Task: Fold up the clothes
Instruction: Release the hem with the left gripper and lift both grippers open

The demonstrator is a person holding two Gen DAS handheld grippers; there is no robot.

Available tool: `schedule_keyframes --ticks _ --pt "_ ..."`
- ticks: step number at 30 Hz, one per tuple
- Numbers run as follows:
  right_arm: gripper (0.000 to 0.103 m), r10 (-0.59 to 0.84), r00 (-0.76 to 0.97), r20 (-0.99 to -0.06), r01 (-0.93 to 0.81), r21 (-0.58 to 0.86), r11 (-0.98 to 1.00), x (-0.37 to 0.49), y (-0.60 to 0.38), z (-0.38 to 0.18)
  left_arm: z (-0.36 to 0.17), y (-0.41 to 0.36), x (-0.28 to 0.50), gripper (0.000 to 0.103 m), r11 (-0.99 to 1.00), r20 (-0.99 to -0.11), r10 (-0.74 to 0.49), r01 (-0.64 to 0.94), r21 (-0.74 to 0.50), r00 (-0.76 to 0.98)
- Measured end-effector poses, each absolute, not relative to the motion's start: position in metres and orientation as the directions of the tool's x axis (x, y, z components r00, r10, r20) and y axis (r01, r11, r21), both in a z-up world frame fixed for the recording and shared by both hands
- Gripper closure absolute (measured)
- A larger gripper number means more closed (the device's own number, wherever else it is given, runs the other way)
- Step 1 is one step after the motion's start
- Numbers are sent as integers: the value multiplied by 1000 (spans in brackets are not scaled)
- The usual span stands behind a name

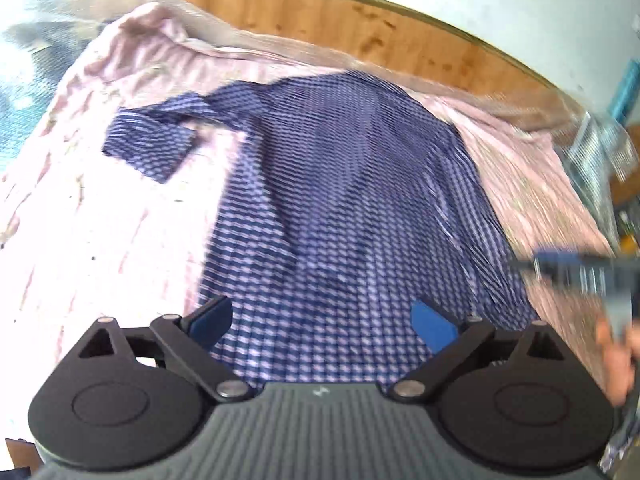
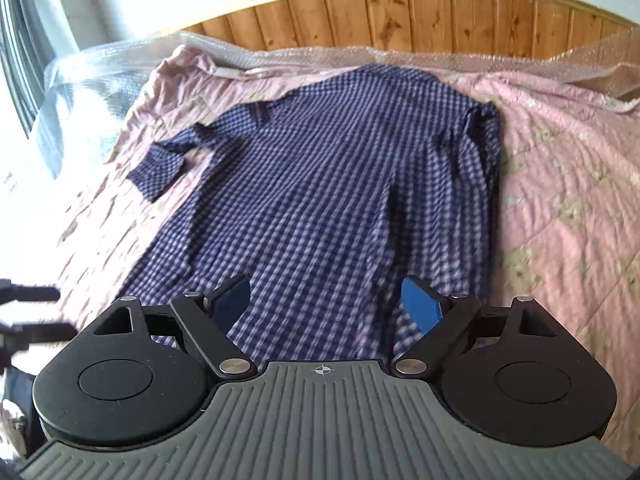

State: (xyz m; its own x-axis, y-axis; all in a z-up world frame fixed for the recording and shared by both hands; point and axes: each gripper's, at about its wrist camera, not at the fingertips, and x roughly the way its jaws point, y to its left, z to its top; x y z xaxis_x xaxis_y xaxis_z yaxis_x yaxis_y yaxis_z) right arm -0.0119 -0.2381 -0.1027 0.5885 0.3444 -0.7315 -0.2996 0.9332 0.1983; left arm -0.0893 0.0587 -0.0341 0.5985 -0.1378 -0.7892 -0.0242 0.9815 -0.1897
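A blue and white checked shirt lies spread flat on a pink quilt, its collar end toward the headboard. One sleeve sticks out to the left with its cuff bent. The right side is bunched along the edge. My left gripper hovers open above the shirt's near hem, nothing between its blue pads. My right gripper is also open above the hem and holds nothing. In the left wrist view the right gripper shows as a blur at the right edge, with a hand below it.
A wooden headboard runs behind the bed. Clear bubble wrap lines the quilt's far edge and corners. A pale wall rises above. In the right wrist view the left gripper's fingers poke in at the left edge.
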Motion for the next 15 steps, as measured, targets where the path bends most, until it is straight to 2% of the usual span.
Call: schedule_keyframes --ticks 1,3,4,5,6,7,9,10,11,12,15 --pt "18 339 571 -748 -304 191 933 -21 -232 -110 -33 66 -85 4 981 -789 -128 -43 -191 601" --pt "29 305 571 -763 -335 123 934 -37 -220 -113 -20 74 -81 8 982 -768 -101 -62 -179 632" --pt "28 286 601 -747 -361 66 930 -42 -216 -104 -5 73 -83 7 985 -745 -95 -46 -166 660" --pt "22 266 636 -725 -374 12 927 -47 -213 -94 13 70 -91 6 989 -709 -97 -13 -149 699" --pt "13 235 669 -705 -356 -25 934 -49 -213 -82 23 67 -96 0 991 -677 -101 17 -129 729" --pt "11 190 681 -707 -312 -46 949 -48 -213 -72 34 63 -100 0 993 -645 -105 46 -108 757" --pt "21 142 664 -734 -279 -67 958 -41 -216 -47 40 55 -88 0 991 -646 -131 80 -109 752" --pt "18 128 697 -706 -245 -67 967 -43 -224 -29 42 51 -79 0 987 -648 -155 93 -129 745" --pt "6 105 731 -674 -202 -67 977 -48 -234 -14 44 47 -70 0 981 -634 -189 111 -162 750" --pt "3 91 739 -668 -187 -73 980 -51 -243 -6 47 43 -61 0 972 -617 -224 129 -195 754" --pt "3 43 753 -656 -133 -88 987 -61 -270 15 55 25 -49 0 971 -588 -231 144 -192 775"
